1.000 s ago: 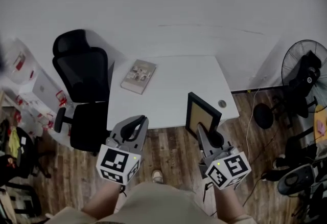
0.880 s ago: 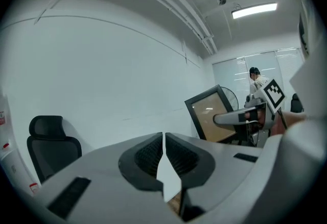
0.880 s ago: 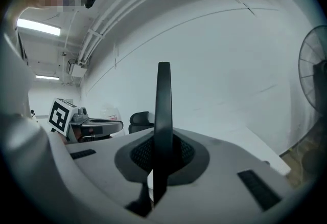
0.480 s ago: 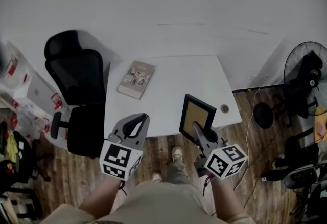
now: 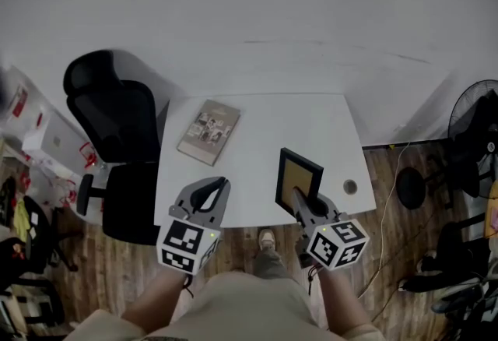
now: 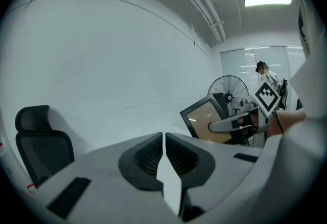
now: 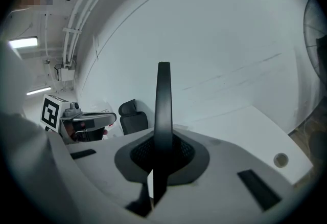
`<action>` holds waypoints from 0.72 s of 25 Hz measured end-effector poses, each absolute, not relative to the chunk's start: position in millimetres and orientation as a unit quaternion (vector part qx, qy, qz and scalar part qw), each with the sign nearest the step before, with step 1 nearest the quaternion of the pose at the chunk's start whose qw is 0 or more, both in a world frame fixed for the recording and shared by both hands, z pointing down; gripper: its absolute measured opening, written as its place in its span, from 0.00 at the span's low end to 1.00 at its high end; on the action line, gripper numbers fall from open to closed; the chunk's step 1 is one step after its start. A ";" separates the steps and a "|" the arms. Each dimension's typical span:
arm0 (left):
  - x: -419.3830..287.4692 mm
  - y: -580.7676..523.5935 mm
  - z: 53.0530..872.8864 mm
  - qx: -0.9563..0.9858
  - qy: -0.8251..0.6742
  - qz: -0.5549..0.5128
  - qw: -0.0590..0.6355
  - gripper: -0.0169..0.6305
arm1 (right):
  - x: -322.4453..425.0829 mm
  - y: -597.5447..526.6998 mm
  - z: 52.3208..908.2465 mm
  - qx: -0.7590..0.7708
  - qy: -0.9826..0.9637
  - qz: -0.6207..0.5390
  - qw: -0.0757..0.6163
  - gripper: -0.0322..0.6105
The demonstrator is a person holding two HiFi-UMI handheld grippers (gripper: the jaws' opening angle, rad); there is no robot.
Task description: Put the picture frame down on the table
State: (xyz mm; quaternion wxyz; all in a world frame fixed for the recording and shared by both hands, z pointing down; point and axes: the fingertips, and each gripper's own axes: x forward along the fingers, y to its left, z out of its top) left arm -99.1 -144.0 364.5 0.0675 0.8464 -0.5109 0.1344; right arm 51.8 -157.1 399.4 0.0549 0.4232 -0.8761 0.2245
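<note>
My right gripper (image 5: 302,199) is shut on the black picture frame (image 5: 298,178), which stands upright and edge-on over the near right part of the white table (image 5: 261,125). Its tan front shows in the head view and in the left gripper view (image 6: 209,118). In the right gripper view the frame (image 7: 163,110) rises as a thin dark edge between the jaws. My left gripper (image 5: 210,193) hovers at the table's near edge, shut with nothing in it (image 6: 163,154).
A book (image 5: 208,131) lies on the table's left part. A round cable hole (image 5: 350,187) sits at the near right corner. A black office chair (image 5: 117,137) stands left of the table, a fan (image 5: 475,129) on the right, with clutter along the left.
The table has come closer under both grippers as I stepped forward. The frame, still held by the right gripper, now stands over the tabletop instead of its near edge.
</note>
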 end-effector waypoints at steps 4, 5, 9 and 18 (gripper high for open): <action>-93.9 -182.8 377.1 0.838 -0.519 0.147 0.079 0.08 | 52.8 -199.8 414.0 0.407 -0.878 0.246 0.061 0.10; -92.5 -193.3 380.6 0.835 -0.522 0.151 0.082 0.08 | 53.3 -210.9 418.4 0.402 -0.878 0.255 0.061 0.10; -86.2 -236.7 399.0 0.824 -0.533 0.163 0.102 0.08 | 59.4 -260.0 440.8 0.383 -0.871 0.303 0.056 0.10; -70.5 -319.2 434.8 0.798 -0.557 0.192 0.127 0.08 | 59.2 -355.2 496.5 0.336 -0.858 0.381 0.080 0.10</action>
